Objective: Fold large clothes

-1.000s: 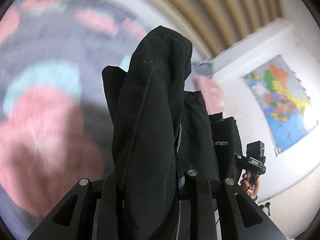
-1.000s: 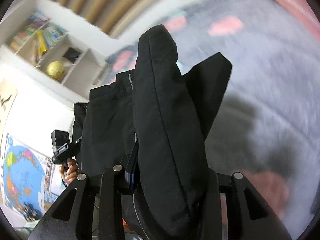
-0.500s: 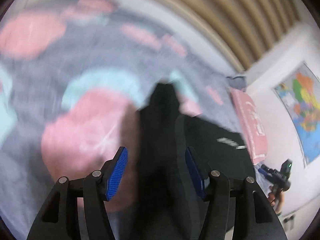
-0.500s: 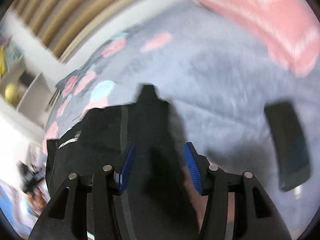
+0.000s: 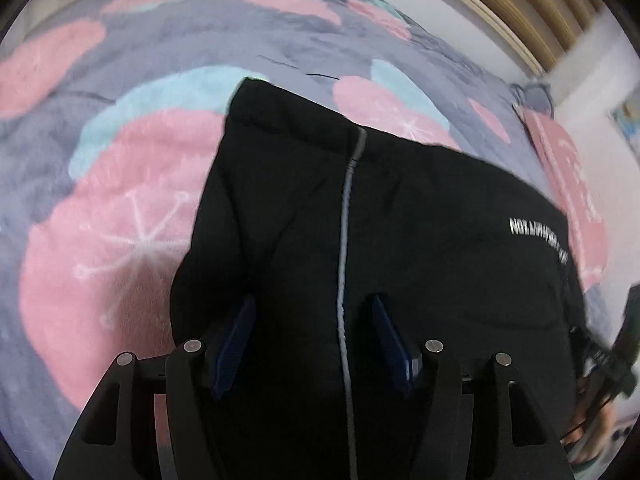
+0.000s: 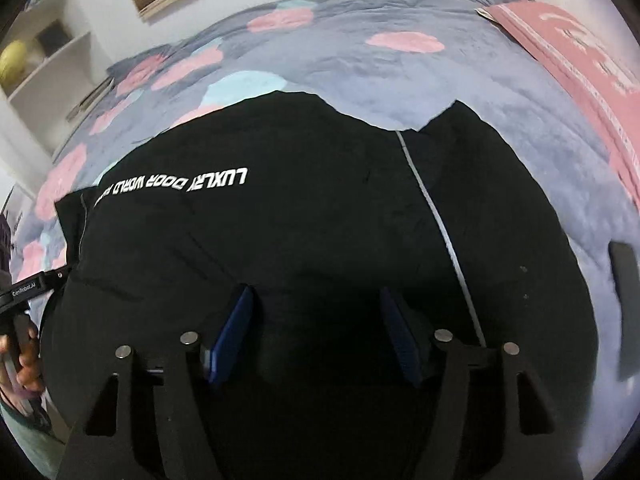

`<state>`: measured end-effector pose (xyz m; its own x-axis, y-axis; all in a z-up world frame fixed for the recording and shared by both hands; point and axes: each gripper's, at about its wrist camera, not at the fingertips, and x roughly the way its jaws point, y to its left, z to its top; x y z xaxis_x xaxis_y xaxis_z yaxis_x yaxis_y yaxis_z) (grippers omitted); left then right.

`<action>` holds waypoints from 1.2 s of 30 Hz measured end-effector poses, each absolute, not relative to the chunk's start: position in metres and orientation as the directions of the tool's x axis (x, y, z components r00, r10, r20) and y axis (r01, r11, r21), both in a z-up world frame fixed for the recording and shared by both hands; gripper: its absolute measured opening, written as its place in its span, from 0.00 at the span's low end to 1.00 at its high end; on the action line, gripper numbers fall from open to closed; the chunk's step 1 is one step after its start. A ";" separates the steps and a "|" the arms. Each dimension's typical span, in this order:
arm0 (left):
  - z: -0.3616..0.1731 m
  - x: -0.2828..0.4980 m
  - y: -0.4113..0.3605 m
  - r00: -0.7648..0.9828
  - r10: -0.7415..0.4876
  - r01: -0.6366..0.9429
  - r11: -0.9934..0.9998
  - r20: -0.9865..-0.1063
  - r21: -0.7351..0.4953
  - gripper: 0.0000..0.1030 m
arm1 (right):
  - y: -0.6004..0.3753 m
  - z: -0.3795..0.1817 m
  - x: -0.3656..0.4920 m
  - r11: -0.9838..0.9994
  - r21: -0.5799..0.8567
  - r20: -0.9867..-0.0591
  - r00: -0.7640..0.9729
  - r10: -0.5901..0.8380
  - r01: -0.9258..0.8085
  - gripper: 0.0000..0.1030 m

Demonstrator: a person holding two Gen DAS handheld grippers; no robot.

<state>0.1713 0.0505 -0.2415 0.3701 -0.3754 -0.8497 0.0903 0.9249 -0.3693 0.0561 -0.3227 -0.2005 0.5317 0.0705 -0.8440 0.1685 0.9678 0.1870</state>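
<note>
Both the left gripper (image 5: pixel 312 340) and right gripper (image 6: pixel 318 336) gape empty over the black jacket (image 5: pixel 400 240), whose bulky fold beneath them may spring open once left unpressed.

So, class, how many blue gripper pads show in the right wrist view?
2: one pad left of centre, one pad right, both over the black garment.
</note>
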 end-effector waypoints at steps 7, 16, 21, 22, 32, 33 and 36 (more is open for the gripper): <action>-0.212 0.132 0.042 0.523 -0.262 0.119 0.965 -0.811 -0.236 0.61 | -0.329 -0.195 0.026 0.947 0.226 -0.777 0.629 0.034 0.228 0.66; -0.137 0.066 0.034 0.648 -0.216 0.147 0.976 -0.730 -0.159 0.61 | -0.327 -0.125 -0.029 0.932 0.239 -0.647 0.761 -0.055 0.271 0.76; -0.081 0.044 0.037 0.754 -0.140 0.105 0.990 -0.642 -0.093 0.76 | -0.310 -0.077 -0.048 0.939 0.220 -0.596 0.799 -0.083 0.263 0.84; -0.069 0.038 0.036 0.771 -0.122 0.103 0.992 -0.625 -0.068 0.76 | -0.305 -0.069 -0.051 0.943 0.210 -0.597 0.798 -0.085 0.258 0.84; -0.030 -0.006 0.003 0.824 -0.082 0.113 0.993 -0.561 0.020 0.76 | -0.251 -0.016 -0.077 0.975 0.126 -0.569 0.818 -0.082 0.185 0.91; -0.035 -0.006 0.000 0.816 -0.084 0.115 0.993 -0.572 0.017 0.76 | -0.247 -0.015 -0.078 0.977 0.114 -0.568 0.819 -0.083 0.178 0.91; -0.044 -0.009 -0.007 0.799 -0.114 0.140 0.990 -0.590 -0.002 0.76 | -0.237 -0.015 -0.079 0.981 0.078 -0.569 0.816 -0.103 0.178 0.91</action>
<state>-0.0086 -0.0067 -0.0440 0.7991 -0.1141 -0.5903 0.1397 0.9902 -0.0023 -0.0789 -0.2374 -0.0151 0.8162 -0.1028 -0.5686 0.1777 0.9810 0.0777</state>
